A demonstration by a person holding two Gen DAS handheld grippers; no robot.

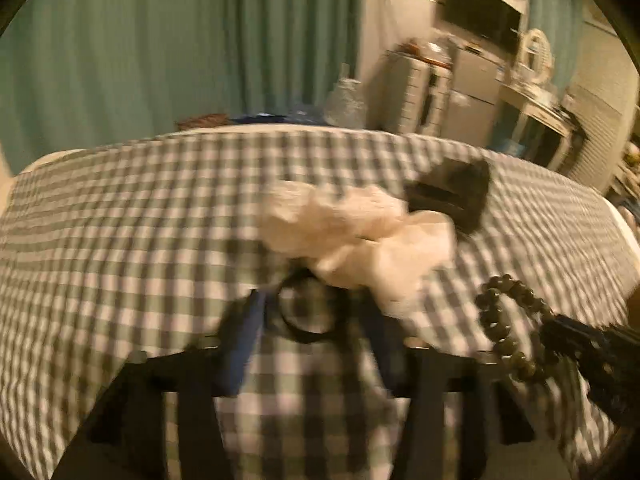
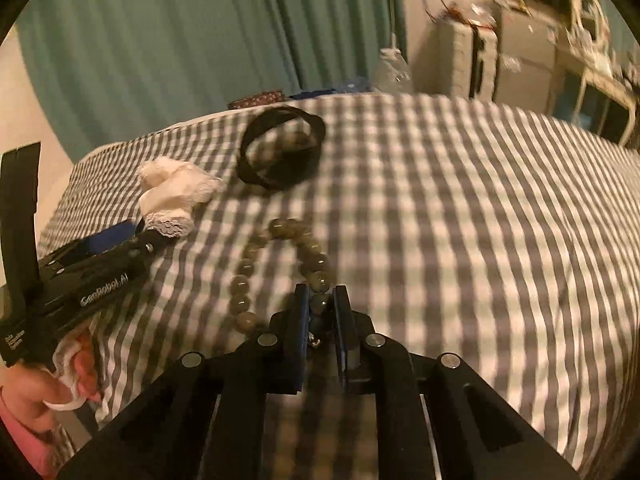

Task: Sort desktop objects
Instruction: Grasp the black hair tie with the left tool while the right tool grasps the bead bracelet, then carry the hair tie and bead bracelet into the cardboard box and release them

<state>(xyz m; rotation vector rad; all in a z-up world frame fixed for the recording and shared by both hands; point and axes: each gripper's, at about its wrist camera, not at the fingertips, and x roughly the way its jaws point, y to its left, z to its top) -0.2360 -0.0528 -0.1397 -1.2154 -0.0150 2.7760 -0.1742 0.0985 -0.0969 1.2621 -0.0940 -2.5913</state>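
While the right gripper [image 2: 322, 300] sits clenched on the olive-green round-bead bracelet [image 2: 276, 264] over the grey-white checked tablecloth [image 2: 460, 220], the left gripper [image 1: 312, 320] has its fingers spread around a black ring with a cream lace scrunchie [image 1: 360, 236], grip unclear. Sorting looks early; black band [image 2: 280, 152] untouched.

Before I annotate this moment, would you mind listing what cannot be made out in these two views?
- Left wrist view: motion blur hides what the dark object behind the white lace cloth is.
- Left wrist view: the cloth covers part of the black ring.
- Right wrist view: the right gripper hides part of the bead bracelet.
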